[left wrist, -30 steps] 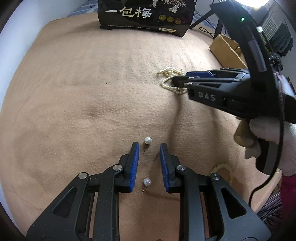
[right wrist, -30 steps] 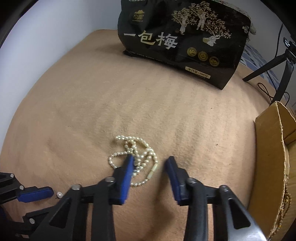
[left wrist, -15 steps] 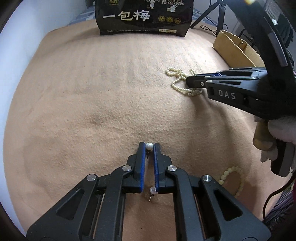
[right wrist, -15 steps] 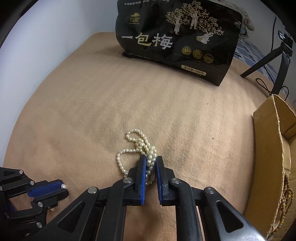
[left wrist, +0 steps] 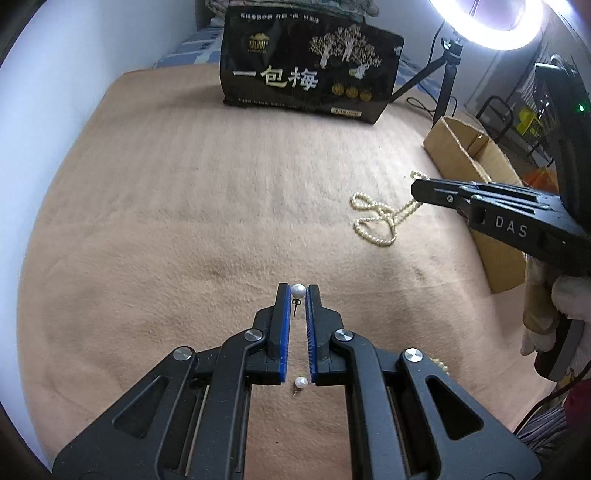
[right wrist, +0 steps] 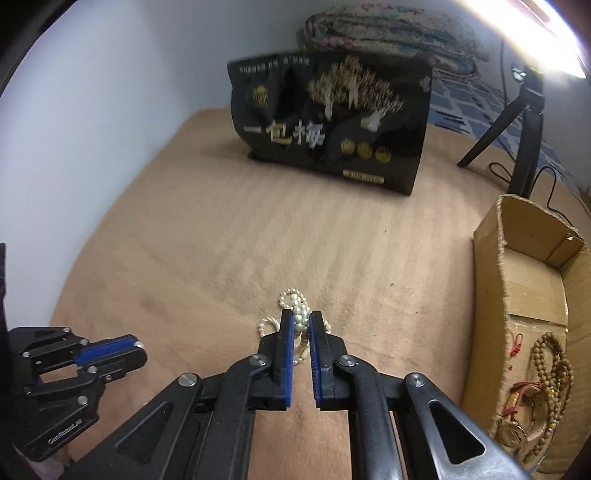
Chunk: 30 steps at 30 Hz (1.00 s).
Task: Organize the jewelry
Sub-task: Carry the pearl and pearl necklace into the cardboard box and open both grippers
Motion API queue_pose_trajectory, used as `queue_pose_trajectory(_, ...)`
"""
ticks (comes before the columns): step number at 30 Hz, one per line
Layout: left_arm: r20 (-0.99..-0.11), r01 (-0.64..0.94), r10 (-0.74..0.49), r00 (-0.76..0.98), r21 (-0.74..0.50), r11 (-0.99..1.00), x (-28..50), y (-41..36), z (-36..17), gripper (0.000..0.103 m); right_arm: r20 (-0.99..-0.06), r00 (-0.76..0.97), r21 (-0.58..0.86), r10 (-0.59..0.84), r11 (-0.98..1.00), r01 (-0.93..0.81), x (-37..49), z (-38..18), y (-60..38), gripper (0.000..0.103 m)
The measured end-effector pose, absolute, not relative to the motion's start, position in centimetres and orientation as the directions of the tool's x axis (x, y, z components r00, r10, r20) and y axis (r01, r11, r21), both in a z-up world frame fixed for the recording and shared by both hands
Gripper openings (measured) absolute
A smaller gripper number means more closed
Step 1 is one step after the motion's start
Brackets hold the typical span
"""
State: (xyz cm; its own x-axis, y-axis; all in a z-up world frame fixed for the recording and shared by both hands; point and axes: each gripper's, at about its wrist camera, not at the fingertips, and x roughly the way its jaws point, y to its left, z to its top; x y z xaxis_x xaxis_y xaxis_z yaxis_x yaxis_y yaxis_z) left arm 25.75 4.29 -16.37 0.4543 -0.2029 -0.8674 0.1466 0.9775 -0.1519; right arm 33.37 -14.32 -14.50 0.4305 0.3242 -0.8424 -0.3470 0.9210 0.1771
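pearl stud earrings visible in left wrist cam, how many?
2. One pearl stud is pinched at the left gripper tips; the second stud lies on the blanket below, between the fingers. Others may be hidden.

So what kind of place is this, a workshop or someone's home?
Probably a bedroom at home: the work surface looks like a bed under a tan blanket, with a folded quilt by the wall and a ring light on a tripod.
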Motion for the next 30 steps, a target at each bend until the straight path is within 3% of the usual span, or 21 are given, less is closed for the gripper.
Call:
queue_pose_trajectory(8,-0.836,0.134,-0.214,0.504,-0.169,0.976,24.9,4.5,-14.0,0.006,-0.843,0.421,0.193,0.336,0.918,-0.345,33.4,-15.6,-13.0,0.005)
queue_pose_trajectory(30,-0.726,0.176,-0.328,0.604,-0.280,0.944,24.0,1.0,-7.4,0.006,-0.591,0.659,0.309,0.466,0.885,-0.348,29.0,-1.3,-19.5,0.005)
